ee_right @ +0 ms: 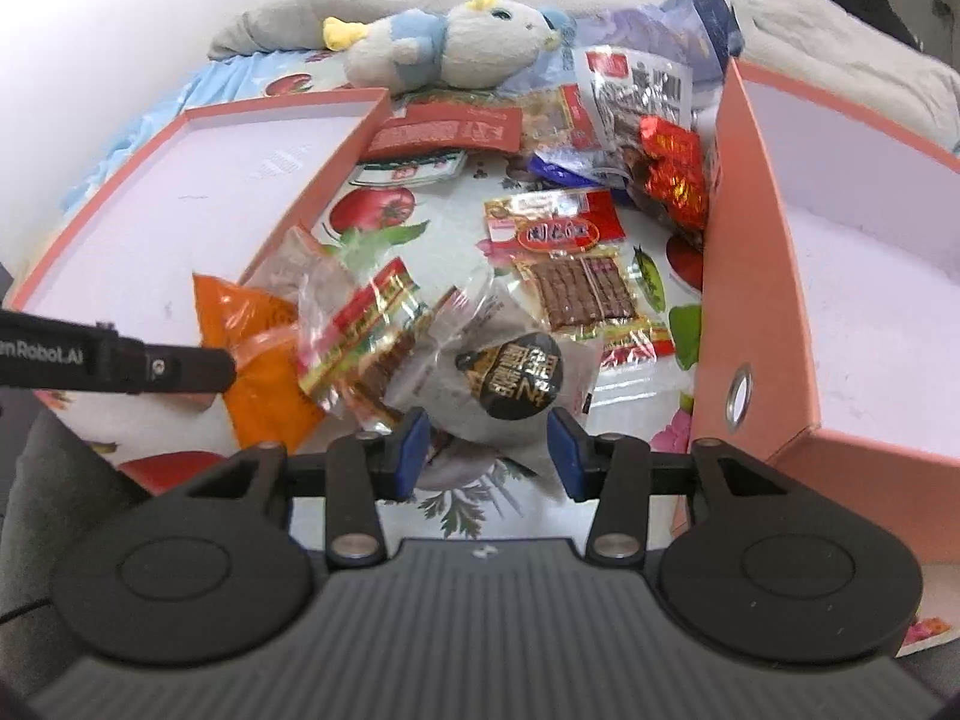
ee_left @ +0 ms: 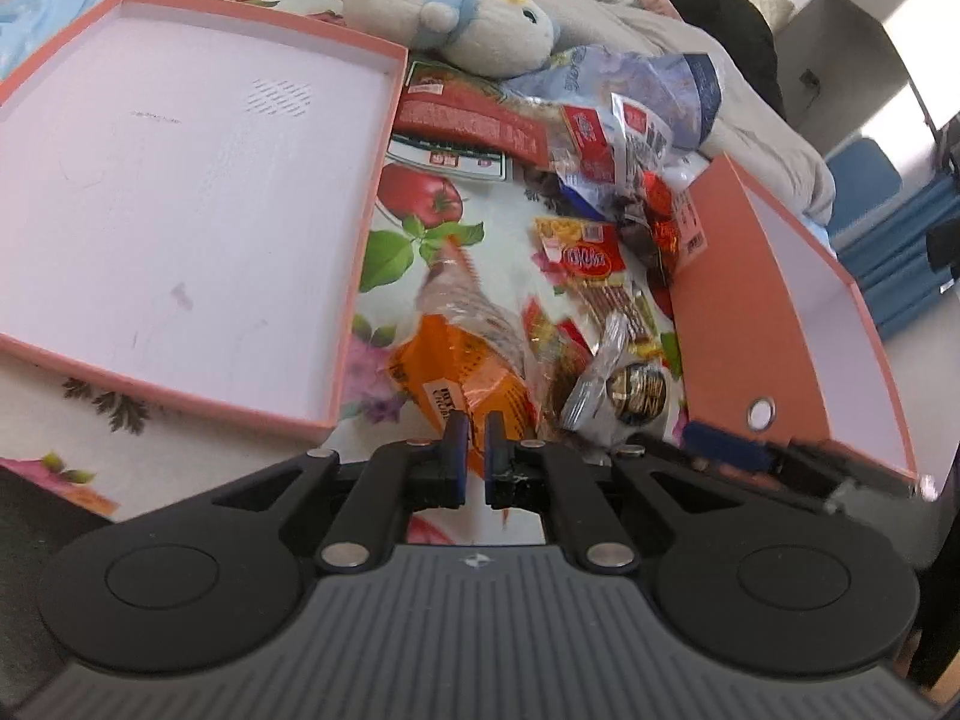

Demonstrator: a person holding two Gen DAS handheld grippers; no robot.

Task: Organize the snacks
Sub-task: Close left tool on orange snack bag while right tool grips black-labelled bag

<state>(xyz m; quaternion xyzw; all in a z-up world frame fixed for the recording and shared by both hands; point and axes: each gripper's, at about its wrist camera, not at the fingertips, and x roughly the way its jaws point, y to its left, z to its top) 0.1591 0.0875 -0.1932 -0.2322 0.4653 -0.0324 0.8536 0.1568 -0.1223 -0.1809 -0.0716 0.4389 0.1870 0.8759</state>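
Note:
My left gripper [ee_left: 474, 438] is shut on the corner of an orange snack packet [ee_left: 456, 372], which hangs tilted above the flowered sheet. In the right wrist view one of its black fingers [ee_right: 180, 367] reaches the same orange packet [ee_right: 258, 354] from the left. My right gripper [ee_right: 491, 450] is shut on a grey packet with a round black-and-gold label [ee_right: 510, 372], its blue pads pressing both sides. A clear packet with red-and-yellow print [ee_right: 366, 330] lies between the two held packets. More snacks lie beyond, among them a red-and-yellow packet of brown sticks [ee_right: 558, 240].
A shallow pink lid [ee_left: 180, 180] lies to the left with a bare white floor. A deep pink box [ee_right: 840, 300] stands open to the right, its wall close to my right gripper. A plush duck [ee_right: 456, 48] and grey bedding lie at the back.

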